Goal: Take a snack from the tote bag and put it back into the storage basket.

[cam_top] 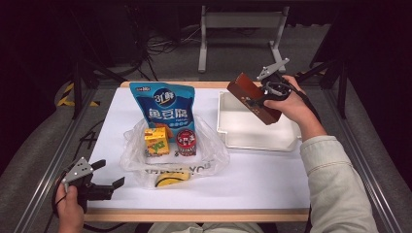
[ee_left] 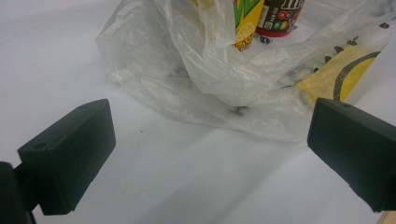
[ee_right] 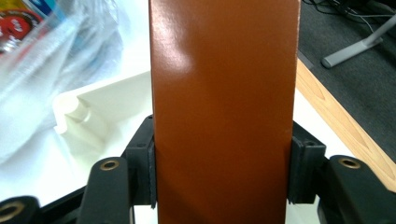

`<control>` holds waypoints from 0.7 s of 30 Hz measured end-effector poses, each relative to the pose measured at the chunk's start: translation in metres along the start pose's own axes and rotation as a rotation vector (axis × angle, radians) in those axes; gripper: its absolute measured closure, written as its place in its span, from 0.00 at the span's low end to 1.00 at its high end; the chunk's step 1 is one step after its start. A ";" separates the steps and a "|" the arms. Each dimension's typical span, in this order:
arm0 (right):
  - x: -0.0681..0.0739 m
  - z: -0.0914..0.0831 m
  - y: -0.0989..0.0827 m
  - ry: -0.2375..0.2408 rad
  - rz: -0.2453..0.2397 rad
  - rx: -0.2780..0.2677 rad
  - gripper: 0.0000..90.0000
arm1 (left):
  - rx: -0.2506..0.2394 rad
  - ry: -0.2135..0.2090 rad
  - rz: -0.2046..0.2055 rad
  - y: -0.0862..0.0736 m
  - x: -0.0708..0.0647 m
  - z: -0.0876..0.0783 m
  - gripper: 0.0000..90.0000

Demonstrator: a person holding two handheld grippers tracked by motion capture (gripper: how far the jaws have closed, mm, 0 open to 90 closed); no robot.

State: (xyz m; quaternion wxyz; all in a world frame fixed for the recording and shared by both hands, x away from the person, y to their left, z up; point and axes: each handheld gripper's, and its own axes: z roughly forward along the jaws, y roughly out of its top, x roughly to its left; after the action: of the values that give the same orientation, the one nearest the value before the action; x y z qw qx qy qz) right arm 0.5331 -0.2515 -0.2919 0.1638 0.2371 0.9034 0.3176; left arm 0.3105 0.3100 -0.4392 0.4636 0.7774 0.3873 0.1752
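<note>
Jaws of right gripper (cam_top: 253, 103) pinch brown box (cam_top: 252, 98) above white tray (cam_top: 228, 131); left gripper (cam_top: 111, 175) jaws spread, near plastic bag (cam_top: 133, 158).

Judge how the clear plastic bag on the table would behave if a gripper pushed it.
The plastic bag looks thin and crumpled, so it would probably fold rather than slide. The yellow carton standing on it might tip. Its glossy film seems slippery.

Brown box (ee_right: 224, 107): smooth cardboard, glossy sheen. Fingers (ee_left: 70, 154): matt black plastic. Bag (ee_left: 210, 74): thin clear plastic film, crinkled. Tray (cam_top: 252, 127): smooth off-white plastic. Worktop (cam_top: 262, 179): matt white surface, wood edge. Blue pouch (cam_top: 163, 104): glossy foil.
</note>
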 end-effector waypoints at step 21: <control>-0.010 0.027 -0.024 -0.018 0.031 0.072 0.47 | 0.007 -0.005 0.001 0.000 0.001 0.001 0.02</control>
State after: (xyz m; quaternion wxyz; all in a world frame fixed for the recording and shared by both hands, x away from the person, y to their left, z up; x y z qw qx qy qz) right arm 0.5460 -0.2597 -0.3265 0.1585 0.2598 0.9089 0.2852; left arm 0.3116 0.3101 -0.4398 0.4616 0.7798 0.3864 0.1721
